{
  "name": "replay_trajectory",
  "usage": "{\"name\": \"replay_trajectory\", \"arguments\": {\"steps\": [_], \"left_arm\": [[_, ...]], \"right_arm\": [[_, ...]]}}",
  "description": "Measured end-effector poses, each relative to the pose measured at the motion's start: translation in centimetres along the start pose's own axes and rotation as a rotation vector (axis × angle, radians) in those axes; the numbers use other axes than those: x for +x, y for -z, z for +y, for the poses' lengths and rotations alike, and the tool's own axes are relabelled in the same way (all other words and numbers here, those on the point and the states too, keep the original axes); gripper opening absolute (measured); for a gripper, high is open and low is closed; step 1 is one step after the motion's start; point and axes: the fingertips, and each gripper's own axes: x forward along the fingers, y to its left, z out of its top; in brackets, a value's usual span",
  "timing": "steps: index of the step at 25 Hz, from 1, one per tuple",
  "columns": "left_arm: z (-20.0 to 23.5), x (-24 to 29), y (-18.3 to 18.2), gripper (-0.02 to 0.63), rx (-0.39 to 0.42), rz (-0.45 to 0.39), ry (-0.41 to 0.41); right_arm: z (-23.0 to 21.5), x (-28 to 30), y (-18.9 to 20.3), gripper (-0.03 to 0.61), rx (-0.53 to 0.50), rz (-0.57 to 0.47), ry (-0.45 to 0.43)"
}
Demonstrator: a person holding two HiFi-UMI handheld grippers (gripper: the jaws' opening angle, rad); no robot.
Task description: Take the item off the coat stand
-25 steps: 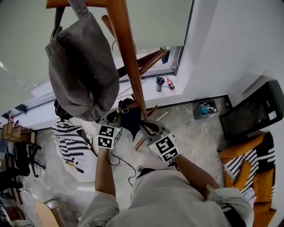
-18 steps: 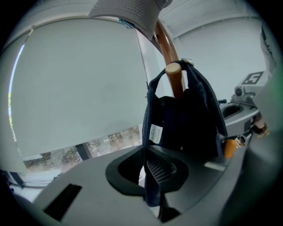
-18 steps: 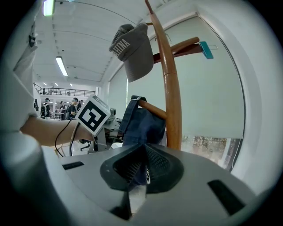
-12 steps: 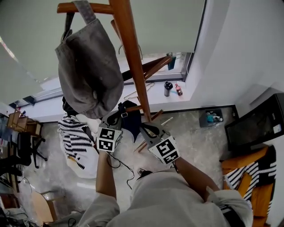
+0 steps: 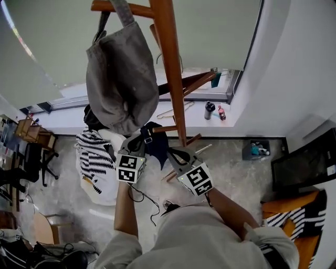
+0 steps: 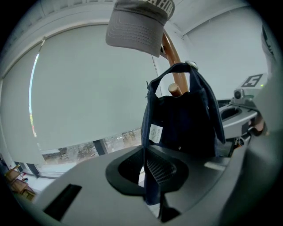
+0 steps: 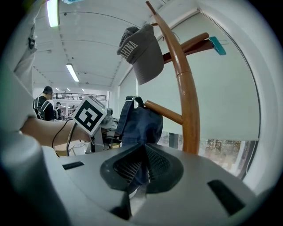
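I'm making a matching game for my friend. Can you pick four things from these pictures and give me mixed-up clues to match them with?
Things:
1. grey cap
2. dark blue bag
3. coat stand
4. red bottle

Clues:
A. made of brown wood
B. stands on the white window ledge
C. hangs from the top peg
D. pinched by the left gripper and the right gripper

Right pairs: 1-C, 2-D, 3-A, 4-B.
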Motion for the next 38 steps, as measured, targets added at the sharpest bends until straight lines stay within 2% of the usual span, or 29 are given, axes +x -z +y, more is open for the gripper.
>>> {"name": "replay_trajectory", "arguments": {"steps": [11,17,20,31,38], "left_arm": [[1.2,-5.8,2.6,0.026,-0.11,0.005,-0.183],[0.3,-8.7,4.0,0.026,-0.21,-0.008,-0.265],[-0.4,-9.5,4.0,0.026,-0.228,-0.018,-0.299],[-6.0,-10.7,3.0,0.026,-0.291,-0.057,-0.353],[-11.3,-10.0,2.8,0.026,-0.302,-0.038,-0.36]], "right_arm": [[2.9,1.2,0.2,0.017,-0.014,0.009,-0.123],[3.6,1.3,0.3,0.017,-0.012,0.007,-0.159],[3.5,1.0,0.4,0.017,-0.009,0.006,-0.164],[1.5,-3.0,1.0,0.017,-0.023,-0.001,-0.142],[-0.4,-7.0,2.8,0.017,0.0,0.008,-0.132]]}}
